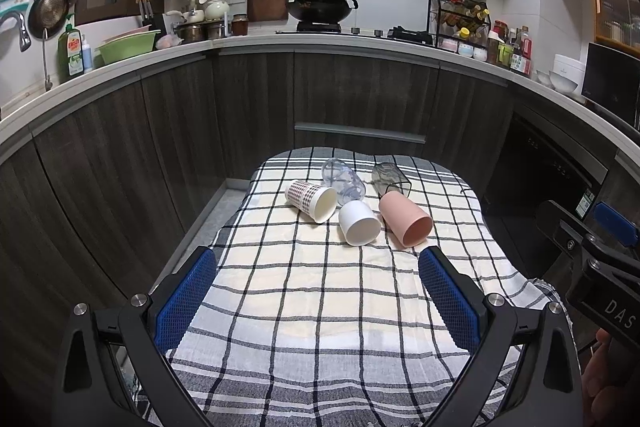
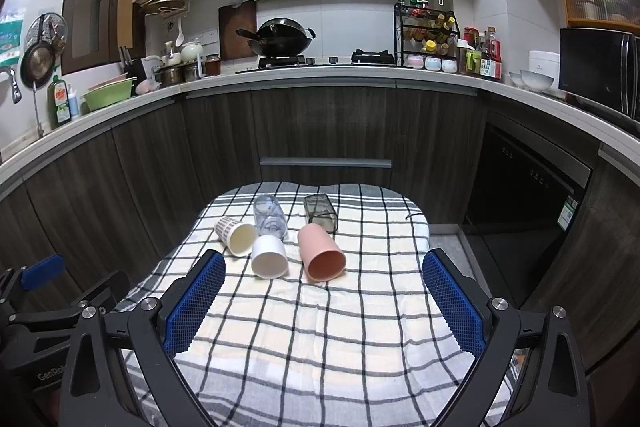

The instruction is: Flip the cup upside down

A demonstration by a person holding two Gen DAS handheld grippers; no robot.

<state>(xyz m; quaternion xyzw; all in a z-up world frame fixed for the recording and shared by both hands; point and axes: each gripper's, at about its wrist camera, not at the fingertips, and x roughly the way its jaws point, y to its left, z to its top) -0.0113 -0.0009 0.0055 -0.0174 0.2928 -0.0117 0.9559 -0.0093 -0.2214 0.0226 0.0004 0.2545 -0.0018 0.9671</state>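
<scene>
Several cups lie on their sides on a checked cloth [image 1: 320, 307] [image 2: 320, 327]. A patterned paper cup [image 1: 311, 200] [image 2: 236, 235], a white cup [image 1: 359, 222] [image 2: 269, 256] and a pink cup [image 1: 405, 220] [image 2: 321, 253] lie in front, mouths toward me. Behind them lie a clear glass [image 1: 343, 179] [image 2: 270, 215] and a dark square glass [image 1: 391, 179] [image 2: 321, 211]. My left gripper [image 1: 318, 263] is open and empty, short of the cups. My right gripper [image 2: 324, 267] is open and empty, with the pink cup just beyond its fingertips.
The cloth covers a small table in front of dark kitchen cabinets [image 1: 360, 95]. The counter holds a wok [image 1: 322, 4], a spice rack [image 1: 460, 19], bowls and bottles. The right gripper's body [image 1: 592, 267] shows at the right edge of the left view; the left gripper's body [image 2: 44, 303] at the left edge of the right view.
</scene>
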